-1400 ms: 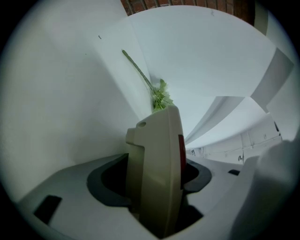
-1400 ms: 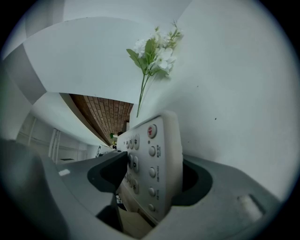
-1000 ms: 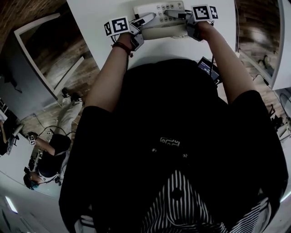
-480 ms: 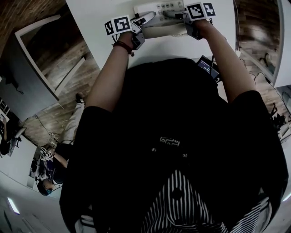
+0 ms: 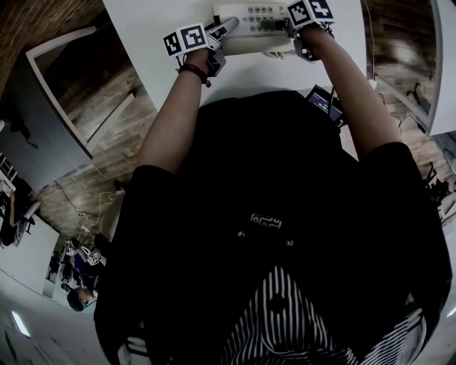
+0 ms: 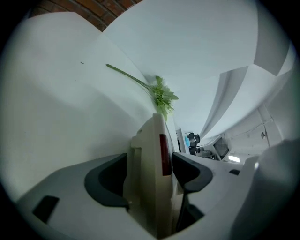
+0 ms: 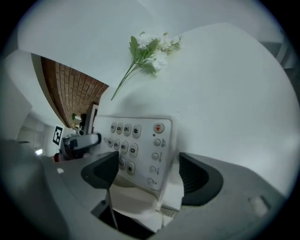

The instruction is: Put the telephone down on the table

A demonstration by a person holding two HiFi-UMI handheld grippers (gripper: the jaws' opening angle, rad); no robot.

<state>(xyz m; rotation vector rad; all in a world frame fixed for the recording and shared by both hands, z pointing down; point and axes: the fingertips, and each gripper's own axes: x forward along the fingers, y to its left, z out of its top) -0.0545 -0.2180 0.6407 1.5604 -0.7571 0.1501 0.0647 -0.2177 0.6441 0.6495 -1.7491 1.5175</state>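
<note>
The cream telephone [image 5: 253,21] lies keypad-up on the white table [image 5: 157,36], at the far edge of the head view. My left gripper [image 5: 222,30] is at its left end and my right gripper [image 5: 283,25] at its right end. In the left gripper view the telephone [image 6: 152,159] stands edge-on between the dark pads [image 6: 105,180], which sit close beside it without squeezing; my left gripper [image 6: 147,176] has just been opening. In the right gripper view the keypad [image 7: 136,150] sits between wide jaws with gaps on both sides; my right gripper [image 7: 147,173] has just been opening too.
A sprig of white artificial flowers [image 7: 152,49] lies on the table beyond the telephone. A coiled cord [image 5: 274,53] shows at the telephone's near side. A small dark device with a screen [image 5: 324,103] sits by my right forearm. Other people are far below left [image 5: 75,296].
The telephone and both grippers have shifted toward the far side of the table, and the telephone now lies flat. Both grippers' jaws have spread away from its ends.
</note>
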